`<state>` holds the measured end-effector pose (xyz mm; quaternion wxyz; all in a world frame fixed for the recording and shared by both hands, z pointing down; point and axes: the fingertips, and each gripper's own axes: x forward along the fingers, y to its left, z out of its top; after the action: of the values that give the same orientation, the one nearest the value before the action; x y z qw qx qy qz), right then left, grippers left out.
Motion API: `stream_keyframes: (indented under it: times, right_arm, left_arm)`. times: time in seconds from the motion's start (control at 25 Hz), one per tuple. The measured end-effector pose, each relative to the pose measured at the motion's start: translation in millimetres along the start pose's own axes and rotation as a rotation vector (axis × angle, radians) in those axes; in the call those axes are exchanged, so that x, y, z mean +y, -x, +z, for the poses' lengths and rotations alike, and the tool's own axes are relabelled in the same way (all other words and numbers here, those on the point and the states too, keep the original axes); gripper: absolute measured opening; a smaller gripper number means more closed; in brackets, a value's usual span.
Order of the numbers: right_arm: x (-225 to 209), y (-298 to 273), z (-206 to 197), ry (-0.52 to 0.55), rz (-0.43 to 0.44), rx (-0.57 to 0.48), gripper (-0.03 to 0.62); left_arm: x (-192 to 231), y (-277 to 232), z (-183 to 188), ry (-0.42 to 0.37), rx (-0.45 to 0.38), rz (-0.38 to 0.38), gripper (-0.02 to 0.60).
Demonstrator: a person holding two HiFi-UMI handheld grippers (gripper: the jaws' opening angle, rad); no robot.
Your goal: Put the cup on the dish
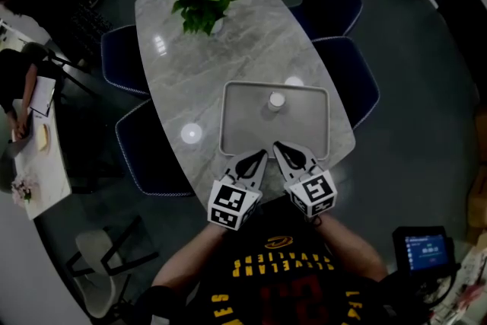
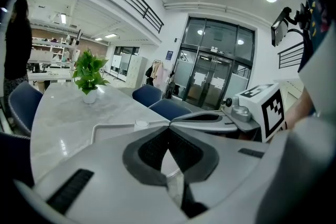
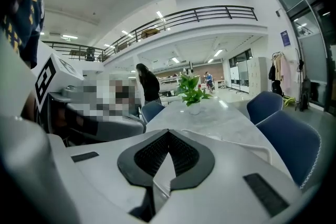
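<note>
The cup (image 1: 276,100) stands upright inside the grey tray (image 1: 237,135), which is the only dish-like thing on the marble table (image 1: 251,49); it sits toward the tray's 12 o'clock rim, apart from every wall; nothing touches it.

Both tools hover over the tray's 6 o'clock rim, side by side and pointing toward 12 o'clock; the left gripper (image 1: 261,154) has its jaws pressed together with nothing between them, and the right gripper (image 1: 278,147) is the same, tips meeting on empty air.

Judging from how things lie, the cup already rests on the dish, so the step in hand looks like clearing away rather than carrying. To do that well, draw both tools back toward 6 o'clock and upward, so that neither tip catches the near rim and shunts the tray; leave the jaws together, since there is nothing to release.

If the cup needs another placing, only one gripper need go in; the right one lines up more nearly with it; spread the jaws wide before advancing, not beside the cup; come in low from 6 o'clock, close on the cup's wall below its top edge, and lift straight before any sideways travel; the cup looks small and light, so a nudge from a shut tip could tip it. The plant (image 1: 204,4) at 11 o'clock is well apart and no obstacle.
</note>
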<state>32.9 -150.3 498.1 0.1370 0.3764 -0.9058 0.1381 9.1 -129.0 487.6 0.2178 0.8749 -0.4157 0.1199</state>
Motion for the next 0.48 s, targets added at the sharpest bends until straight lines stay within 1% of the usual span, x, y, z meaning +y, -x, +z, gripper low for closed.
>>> stream_keyframes:
  times: [0.2, 0.32, 0.48]
  right_arm:
    - [9.5, 10.7, 19.0, 0.034, -0.035, -0.066, 0.006]
    - [17.7, 17.1, 29.2, 0.063, -0.041, -0.105, 0.006]
    - [28.2, 24.3, 41.5, 0.068, -0.039, -0.150, 0.006]
  left_arm:
    - [0.0, 18.1, 17.4, 0.006, -0.061, 0.004, 0.002]
    - [-3.8, 27.7, 26.4, 0.005, -0.092, -0.009, 0.002]
    - [-9.3, 37.6, 34.3, -0.004, -0.122, -0.022, 0.002]
